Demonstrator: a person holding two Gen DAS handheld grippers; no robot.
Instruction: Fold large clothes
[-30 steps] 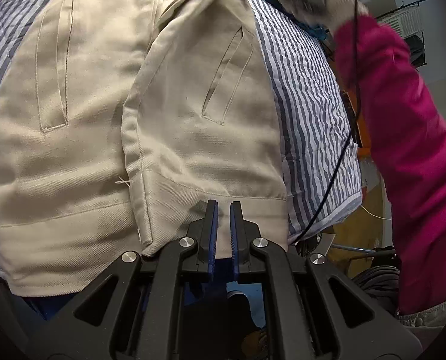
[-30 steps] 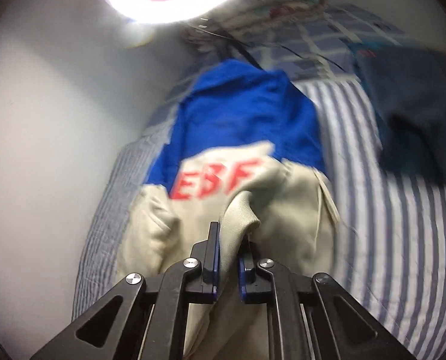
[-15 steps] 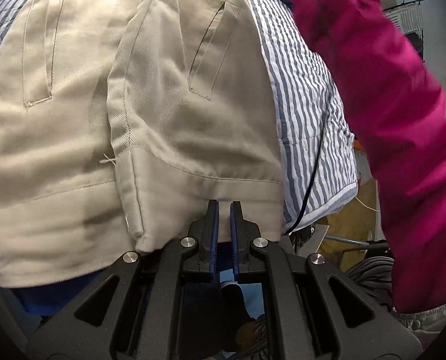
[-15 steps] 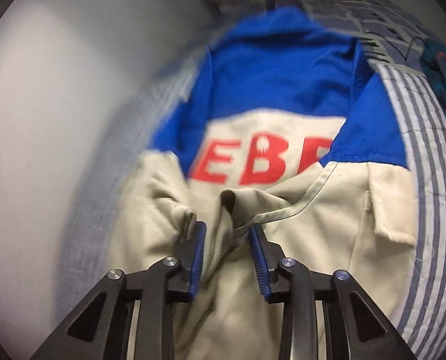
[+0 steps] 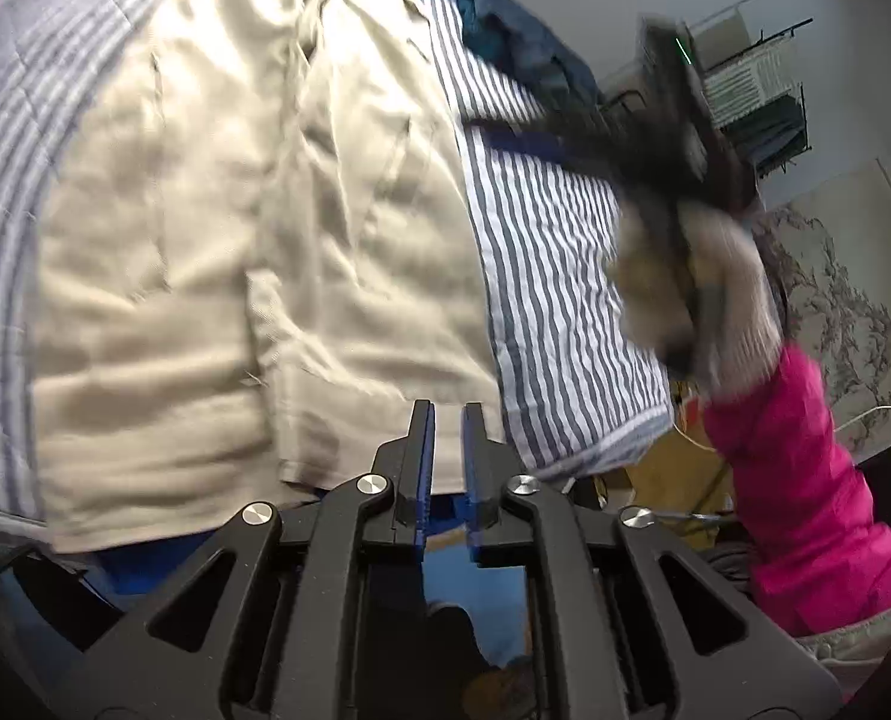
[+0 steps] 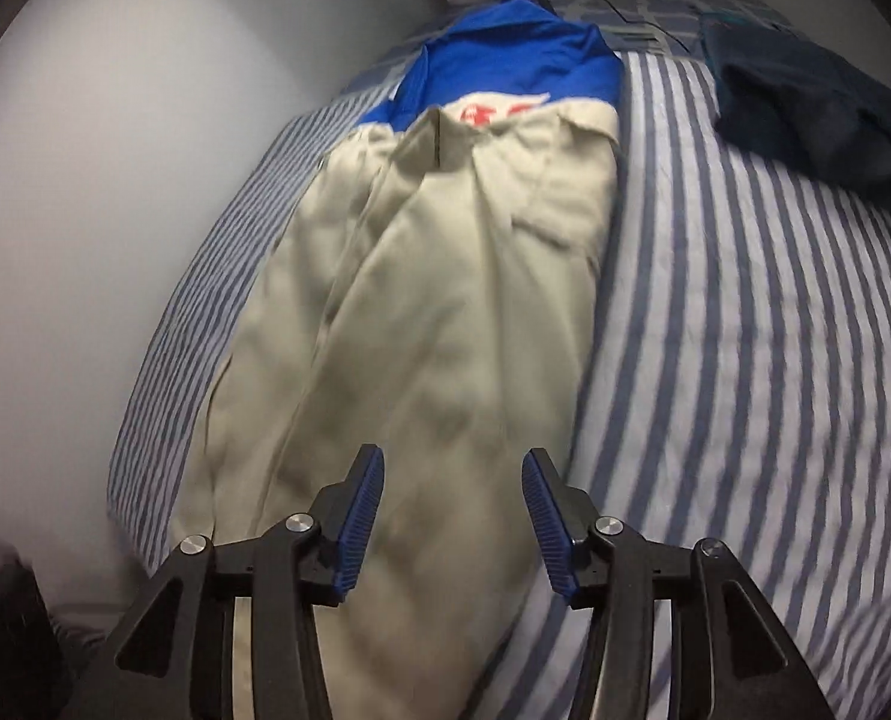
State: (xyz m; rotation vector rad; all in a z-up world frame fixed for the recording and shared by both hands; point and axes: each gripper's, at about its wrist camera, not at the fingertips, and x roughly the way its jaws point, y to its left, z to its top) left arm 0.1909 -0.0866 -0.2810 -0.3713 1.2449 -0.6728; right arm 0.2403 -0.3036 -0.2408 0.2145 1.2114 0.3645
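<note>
Covering most of the striped bedsheet [image 6: 745, 330], my beige-and-blue jacket [image 6: 433, 300] leaves bare stripes toward the dark clothes [image 6: 805, 102]. My right gripper [image 6: 452, 516] opens empty above its hem; my left gripper [image 5: 445, 450] parts slightly there, pinching nothing.

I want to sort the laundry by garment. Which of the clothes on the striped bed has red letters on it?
The beige and blue jacket lying lengthwise in the middle of the bed; red print shows below its blue top. The dark blue garment crumpled beside it shows none.
</note>
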